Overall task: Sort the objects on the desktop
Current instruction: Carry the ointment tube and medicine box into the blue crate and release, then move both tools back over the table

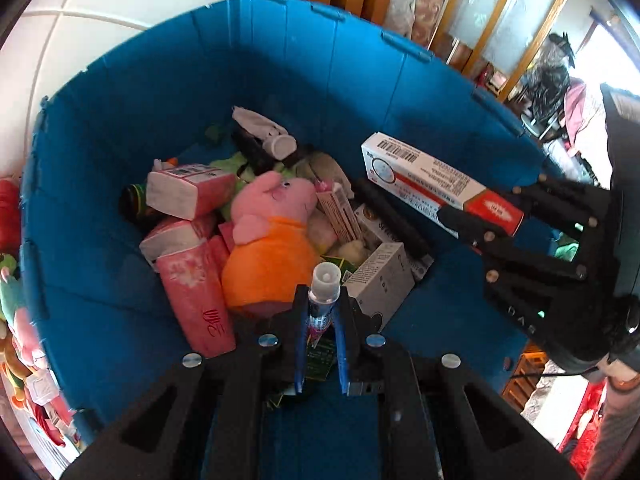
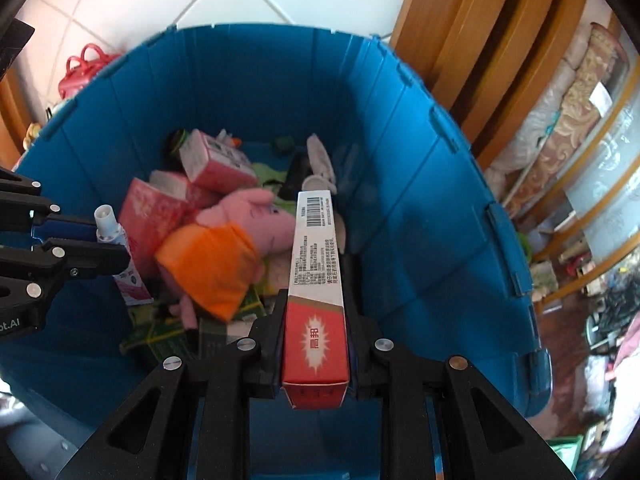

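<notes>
While both are held inside the blue bin's rim [image 1: 256, 4], a tube [image 1: 322, 300] is pinched by the left gripper [image 1: 320, 320] and a long carton [image 2: 316, 280] by the right gripper [image 2: 314, 344]; bare floor shows lower right.

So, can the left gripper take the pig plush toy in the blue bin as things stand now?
Probably not yet. The left gripper is shut on a small white-capped tube. The pig plush toy lies uncovered on top in the blue bin, so only the occupied grip prevents it.
</notes>
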Action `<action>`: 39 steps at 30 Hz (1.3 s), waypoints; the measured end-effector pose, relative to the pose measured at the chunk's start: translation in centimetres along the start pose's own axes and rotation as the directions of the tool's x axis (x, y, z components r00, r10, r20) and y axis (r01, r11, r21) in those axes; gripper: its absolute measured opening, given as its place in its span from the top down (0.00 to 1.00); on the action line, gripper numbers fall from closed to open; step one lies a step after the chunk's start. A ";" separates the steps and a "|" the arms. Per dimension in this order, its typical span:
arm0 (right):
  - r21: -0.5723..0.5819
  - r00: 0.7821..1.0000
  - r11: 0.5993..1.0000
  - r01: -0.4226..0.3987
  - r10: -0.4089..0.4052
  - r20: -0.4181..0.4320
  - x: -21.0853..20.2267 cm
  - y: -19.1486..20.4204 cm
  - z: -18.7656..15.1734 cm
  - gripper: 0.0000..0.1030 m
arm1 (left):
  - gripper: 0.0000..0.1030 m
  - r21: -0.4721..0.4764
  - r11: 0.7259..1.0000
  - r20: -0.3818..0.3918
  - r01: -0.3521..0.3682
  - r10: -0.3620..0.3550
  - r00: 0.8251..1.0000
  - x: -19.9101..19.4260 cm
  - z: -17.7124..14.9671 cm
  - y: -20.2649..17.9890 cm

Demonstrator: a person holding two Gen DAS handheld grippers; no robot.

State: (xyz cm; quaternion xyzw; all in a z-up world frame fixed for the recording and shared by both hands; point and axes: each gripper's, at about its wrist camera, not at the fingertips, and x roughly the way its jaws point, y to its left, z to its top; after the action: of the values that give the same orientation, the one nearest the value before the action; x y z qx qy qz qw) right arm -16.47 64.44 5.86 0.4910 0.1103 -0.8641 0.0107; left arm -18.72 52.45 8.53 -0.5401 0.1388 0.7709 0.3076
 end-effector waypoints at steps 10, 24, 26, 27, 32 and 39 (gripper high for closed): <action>-0.002 1.000 1.000 0.006 -0.006 0.005 1.7 -1.5 0.3 0.78 | 0.84 0.028 0.998 0.009 -0.062 0.062 0.998 1.0 1.1 -1.3; -0.016 0.984 0.995 0.096 -0.093 0.155 -1.8 -1.4 0.0 0.03 | 0.40 0.037 0.989 0.183 -0.143 0.134 0.974 -2.7 0.3 -1.4; -0.021 0.975 0.992 0.125 -0.119 0.187 -2.8 -1.0 -0.2 0.00 | 0.40 0.033 0.987 0.213 -0.155 0.144 0.966 -3.6 -0.3 -1.4; -0.019 0.973 0.992 0.126 -0.120 0.198 -3.2 -0.8 -0.3 0.00 | 0.40 0.030 0.987 0.228 -0.159 0.148 0.962 -4.0 -0.6 -1.4; -0.016 0.963 0.992 0.128 -0.121 0.239 -5.0 0.3 -0.7 0.00 | 0.40 0.021 0.984 0.326 -0.177 0.160 0.932 -6.5 -2.3 -1.3; 0.027 0.931 0.987 0.156 -0.156 0.329 -7.2 2.0 -1.3 0.00 | 0.40 0.006 0.969 0.468 -0.248 0.216 0.857 -9.3 -5.4 -0.6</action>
State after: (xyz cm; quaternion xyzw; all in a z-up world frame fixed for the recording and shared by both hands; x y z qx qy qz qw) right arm -11.42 62.15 10.97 0.3290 0.1455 -0.9322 -0.0396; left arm -12.19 46.98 15.12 -0.3091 0.1506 0.9039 0.2543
